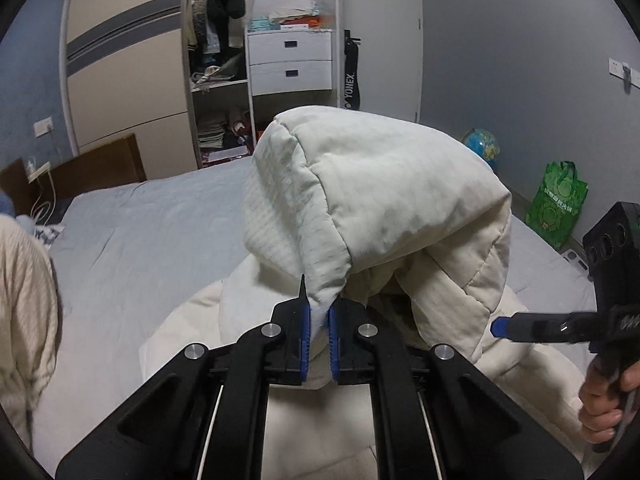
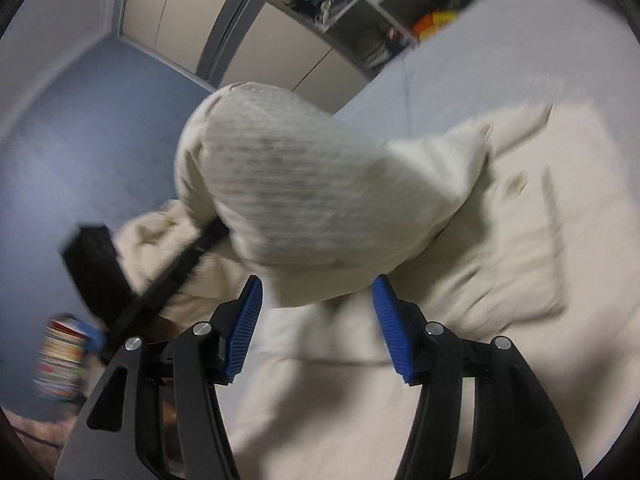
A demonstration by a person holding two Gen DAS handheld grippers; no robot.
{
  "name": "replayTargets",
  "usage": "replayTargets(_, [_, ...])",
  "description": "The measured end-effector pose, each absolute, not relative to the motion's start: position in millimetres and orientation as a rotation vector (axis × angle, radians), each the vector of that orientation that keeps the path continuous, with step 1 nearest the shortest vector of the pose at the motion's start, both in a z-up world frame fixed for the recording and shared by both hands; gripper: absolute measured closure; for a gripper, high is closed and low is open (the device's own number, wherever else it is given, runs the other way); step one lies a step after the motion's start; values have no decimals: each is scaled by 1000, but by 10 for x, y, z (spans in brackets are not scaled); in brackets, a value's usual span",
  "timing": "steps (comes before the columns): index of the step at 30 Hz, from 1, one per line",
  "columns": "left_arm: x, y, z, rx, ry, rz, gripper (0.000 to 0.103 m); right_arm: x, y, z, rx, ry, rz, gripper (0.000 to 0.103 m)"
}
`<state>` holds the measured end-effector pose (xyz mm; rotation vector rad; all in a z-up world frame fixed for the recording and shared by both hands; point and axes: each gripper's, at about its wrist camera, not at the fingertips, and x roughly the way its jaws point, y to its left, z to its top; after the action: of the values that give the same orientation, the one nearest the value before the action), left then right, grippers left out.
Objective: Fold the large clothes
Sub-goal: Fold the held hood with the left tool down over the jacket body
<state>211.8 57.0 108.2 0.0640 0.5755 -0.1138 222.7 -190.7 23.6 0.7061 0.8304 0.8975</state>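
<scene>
A large cream padded coat (image 1: 400, 208) lies on the bed, and its hood is lifted into a tall hump. My left gripper (image 1: 320, 316) is shut on a fold of the hood's edge, with cloth pinched between the blue pads. In the left wrist view my right gripper (image 1: 496, 326) points in from the right at the coat's side, with a hand (image 1: 604, 412) on its grip. The right wrist view is blurred. There the right gripper (image 2: 318, 300) stands open, and the hood (image 2: 288, 200) hangs just above and between its fingertips without the pads pressing it. The left gripper's black body (image 2: 96, 264) reaches into the cloth.
The bed (image 1: 140, 232) has a pale blue-grey sheet. An open wardrobe with white drawers (image 1: 290, 60) stands behind it. A green bag (image 1: 558, 204) and a globe (image 1: 482, 146) sit on the floor at the right. Cream ribbed fabric (image 1: 24, 300) fills the left edge.
</scene>
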Motion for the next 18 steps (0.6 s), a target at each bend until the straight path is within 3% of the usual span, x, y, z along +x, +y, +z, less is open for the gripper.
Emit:
replayTargets(5, [1957,535,939,51,574,-109,96,2236,-1927,130,982,884,962,41])
replayTargets(8, [1817,456,793,77,579,-112,96,2308,-1936,105,1092,911,952,29])
replayTargets(10, [1734,405,690,93,588,-114,97,2363,-1950,100,1171,924,945,27])
replayTargets(12, [1645,371,558,96,604,-116,97,2391,-1968,111,1195,933,928,17])
replayTargets(18, [1570,276,315,123,632,-125,97,2460,-1981,79,1169,1001,817,15])
